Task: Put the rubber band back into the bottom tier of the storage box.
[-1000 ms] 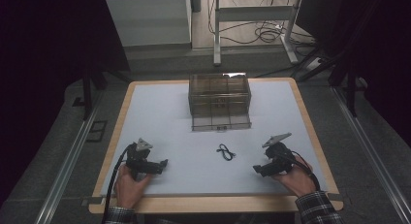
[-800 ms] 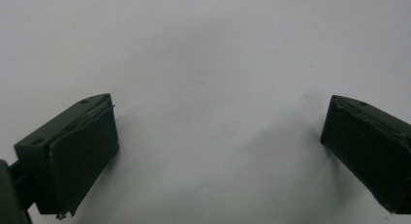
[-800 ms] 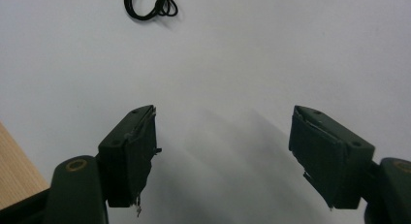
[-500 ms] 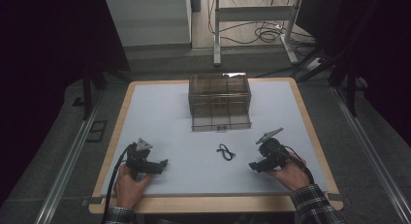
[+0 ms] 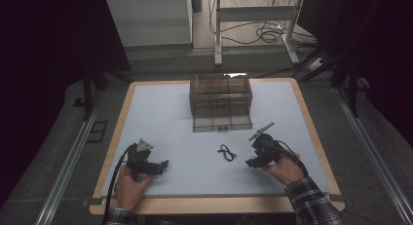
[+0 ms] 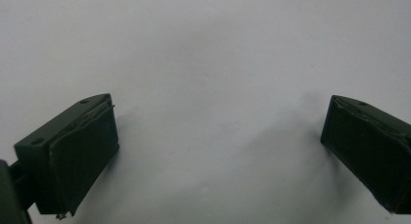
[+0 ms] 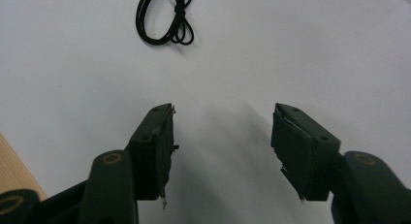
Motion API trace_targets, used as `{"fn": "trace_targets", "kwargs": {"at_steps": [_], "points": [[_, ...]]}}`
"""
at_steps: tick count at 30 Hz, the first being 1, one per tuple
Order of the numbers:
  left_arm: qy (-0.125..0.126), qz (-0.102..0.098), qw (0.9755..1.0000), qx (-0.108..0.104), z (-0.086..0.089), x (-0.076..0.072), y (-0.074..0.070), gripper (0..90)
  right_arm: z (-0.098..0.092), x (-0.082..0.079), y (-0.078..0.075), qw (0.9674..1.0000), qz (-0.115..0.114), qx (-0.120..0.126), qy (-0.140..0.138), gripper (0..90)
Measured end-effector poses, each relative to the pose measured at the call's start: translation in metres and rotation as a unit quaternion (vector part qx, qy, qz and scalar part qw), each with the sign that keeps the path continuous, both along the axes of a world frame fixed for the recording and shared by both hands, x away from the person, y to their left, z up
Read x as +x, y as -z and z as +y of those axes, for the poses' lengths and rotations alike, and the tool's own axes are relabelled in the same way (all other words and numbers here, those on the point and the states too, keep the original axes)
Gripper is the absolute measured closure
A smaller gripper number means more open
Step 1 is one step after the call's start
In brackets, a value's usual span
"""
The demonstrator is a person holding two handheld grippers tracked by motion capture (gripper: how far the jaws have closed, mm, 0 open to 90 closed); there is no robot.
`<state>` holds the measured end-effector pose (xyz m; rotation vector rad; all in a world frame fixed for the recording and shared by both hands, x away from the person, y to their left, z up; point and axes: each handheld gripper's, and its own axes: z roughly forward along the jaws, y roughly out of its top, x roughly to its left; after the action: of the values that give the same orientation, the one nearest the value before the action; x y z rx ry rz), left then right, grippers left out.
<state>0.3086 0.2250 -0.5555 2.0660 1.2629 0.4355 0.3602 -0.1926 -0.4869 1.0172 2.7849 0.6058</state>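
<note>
Two grippers were at work over the white table (image 5: 165, 113), and nothing had yet been picked up. The small black cord (image 5: 227, 152), coiled in loose loops and tied around its middle, lay flat on the table between the two hands, nearer the right one and in front of the clear box (image 5: 220, 101) with compartments that stood at the far middle of the table. Judging from that, the job was barely begun: the cord had yet to be grasped, and if it was meant for the box, the whole carry and placing remained.

In the high view the right gripper (image 5: 255, 159) sat just beside the cord, pointed toward it. Its own view showed the jaws standing well apart with bare table between them, and the cord (image 7: 166, 18) lying a little way ahead of the tips, slightly left of the gap, touching neither jaw. It held nothing.

The left gripper (image 5: 162, 164) rested low near the front left of the table, well apart from the cord. Its jaws were spread wide, wider than the right pair, with only plain white surface between them (image 6: 218, 132), so it too was empty. Whether its jaw tips actually touched the table was hard to tell, though the shadows suggested they were very close to it.
</note>
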Motion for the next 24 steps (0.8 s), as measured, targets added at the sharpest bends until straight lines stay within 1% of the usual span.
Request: {"fn": "trace_targets", "kwargs": {"at_steps": [5,6,8,10,12,13,16,17,19,20,23,24], "points": [[0.000,0.000,1.0000,0.000,0.000,0.000,0.000,0.0,0.006,0.003,-0.001,0.9999,0.002,-0.012,-0.004,43.9],[0.000,0.000,1.0000,0.000,0.000,0.000,0.000,0.0,0.009,0.004,-0.001,0.9999,0.005,-0.013,-0.008,45.9],[0.000,0.000,1.0000,0.000,0.000,0.000,0.000,0.0,0.010,0.005,-0.001,0.9998,0.005,-0.014,-0.010,46.7],[0.000,0.000,1.0000,0.000,0.000,0.000,0.000,0.0,0.015,0.007,-0.001,0.9997,0.012,-0.019,-0.014,50.4],[0.000,0.000,1.0000,0.000,0.000,0.000,0.000,0.0,0.016,0.008,0.000,0.9996,0.012,-0.019,-0.016,51.5],[0.000,0.000,1.0000,0.000,0.000,0.000,0.000,0.0,0.018,0.008,0.000,0.9995,0.016,-0.021,-0.017,52.8],[0.000,0.000,1.0000,0.000,0.000,0.000,0.000,0.0,0.023,0.010,0.000,0.9991,0.019,-0.028,-0.026,55.2],[0.000,0.000,1.0000,0.000,0.000,0.000,0.000,0.0,0.027,0.012,-0.001,0.9987,0.025,-0.029,-0.034,56.9],[0.000,0.000,1.0000,0.000,0.000,0.000,0.000,0.0,0.029,0.012,-0.001,0.9984,0.027,-0.032,-0.037,58.0],[0.000,0.000,1.0000,0.000,0.000,0.000,0.000,0.0,0.033,0.013,-0.002,0.9980,0.031,-0.035,-0.043,60.0],[0.000,0.000,1.0000,0.000,0.000,0.000,0.000,0.0,0.038,0.014,-0.001,0.9976,0.034,-0.040,-0.046,61.8],[0.000,0.000,1.0000,0.000,0.000,0.000,0.000,0.0,0.042,0.016,-0.001,0.9972,0.036,-0.043,-0.049,63.9]]}}
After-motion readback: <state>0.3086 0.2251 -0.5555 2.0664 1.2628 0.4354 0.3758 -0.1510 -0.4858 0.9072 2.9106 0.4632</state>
